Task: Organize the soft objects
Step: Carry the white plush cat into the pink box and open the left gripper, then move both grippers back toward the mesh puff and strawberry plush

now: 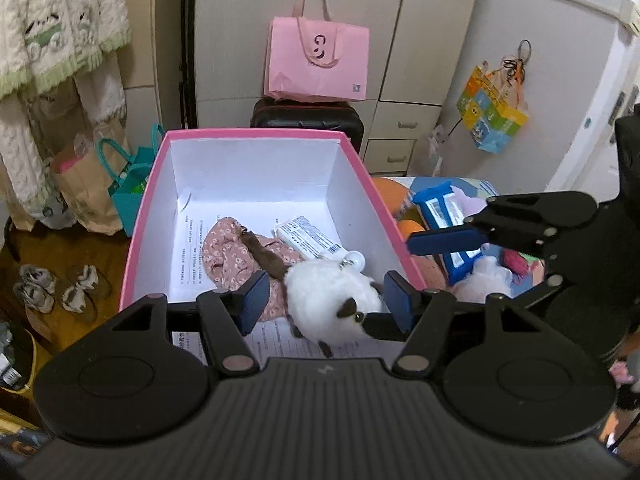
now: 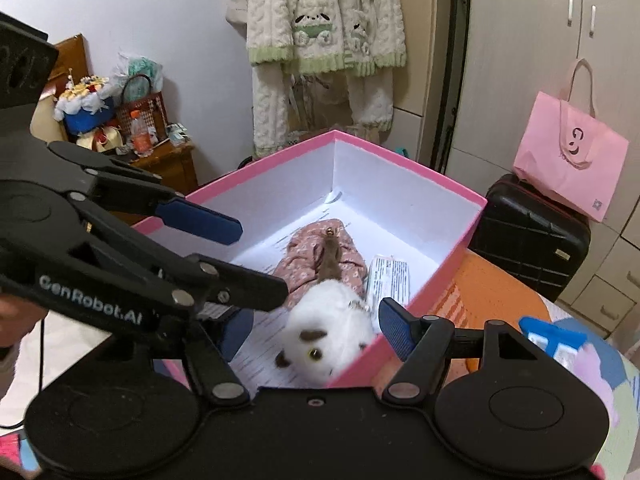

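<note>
Both wrist views look steeply down, close in, into the pink box point(image 1: 149, 196) — the left from its near end, the right from its near right corner. They share the white plush point(image 2: 328, 330), the floral cloth point(image 1: 236, 256) and, beyond, the pink bag point(image 2: 568, 160).

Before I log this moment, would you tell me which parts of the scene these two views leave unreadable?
- Pink box, left wrist view: its near wall is hidden behind the left gripper.
- White plush toy, right wrist view: its lower edge is cut off by the box's near wall.
- Printed sheets on the box floor: text too small.
- White tube: label too small.
- Blue packet, right wrist view: mostly behind the right gripper's body.
</note>
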`<state>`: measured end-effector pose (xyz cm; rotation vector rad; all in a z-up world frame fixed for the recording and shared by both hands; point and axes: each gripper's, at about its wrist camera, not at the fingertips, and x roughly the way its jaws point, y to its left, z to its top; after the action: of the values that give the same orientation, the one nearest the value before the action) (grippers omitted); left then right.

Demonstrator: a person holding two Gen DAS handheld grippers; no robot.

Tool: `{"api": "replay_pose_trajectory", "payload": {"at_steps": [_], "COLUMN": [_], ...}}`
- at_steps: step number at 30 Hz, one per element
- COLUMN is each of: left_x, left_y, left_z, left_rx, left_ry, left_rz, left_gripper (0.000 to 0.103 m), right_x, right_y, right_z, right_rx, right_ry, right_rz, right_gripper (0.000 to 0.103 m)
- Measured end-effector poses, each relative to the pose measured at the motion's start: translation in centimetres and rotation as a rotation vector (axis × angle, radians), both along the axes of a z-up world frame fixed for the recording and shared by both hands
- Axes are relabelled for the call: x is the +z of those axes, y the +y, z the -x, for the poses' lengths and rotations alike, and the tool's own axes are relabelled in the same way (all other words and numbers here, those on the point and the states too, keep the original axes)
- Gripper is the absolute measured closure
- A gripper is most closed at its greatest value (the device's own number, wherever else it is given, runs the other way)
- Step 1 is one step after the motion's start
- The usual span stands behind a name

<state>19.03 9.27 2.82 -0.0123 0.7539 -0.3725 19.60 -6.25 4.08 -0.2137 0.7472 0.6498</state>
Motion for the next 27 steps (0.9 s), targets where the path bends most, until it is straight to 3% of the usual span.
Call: {"api": "replay_pose_trajectory", "payload": {"at_steps": [15, 27], "left_x": [3.6, 4.6], "left_y": [-2.0, -5.4], "left_z": [7.7, 12.4], "left_rx": [-0.120, -0.211], "left_ry": [-0.023, -0.055], "left_rz": [-0.014, -0.051], "left_gripper": [0.039, 0.035], "right_x": [4.1, 4.2], "right_y": [-6.1, -12.6], "right_z": [7.1, 12.1], "right_rx": [-0.035, -0.168], "right_ry": [0.030, -0.013], "right_rz": [-0.060, -0.045], "right_gripper": [0.029, 0.029]}}
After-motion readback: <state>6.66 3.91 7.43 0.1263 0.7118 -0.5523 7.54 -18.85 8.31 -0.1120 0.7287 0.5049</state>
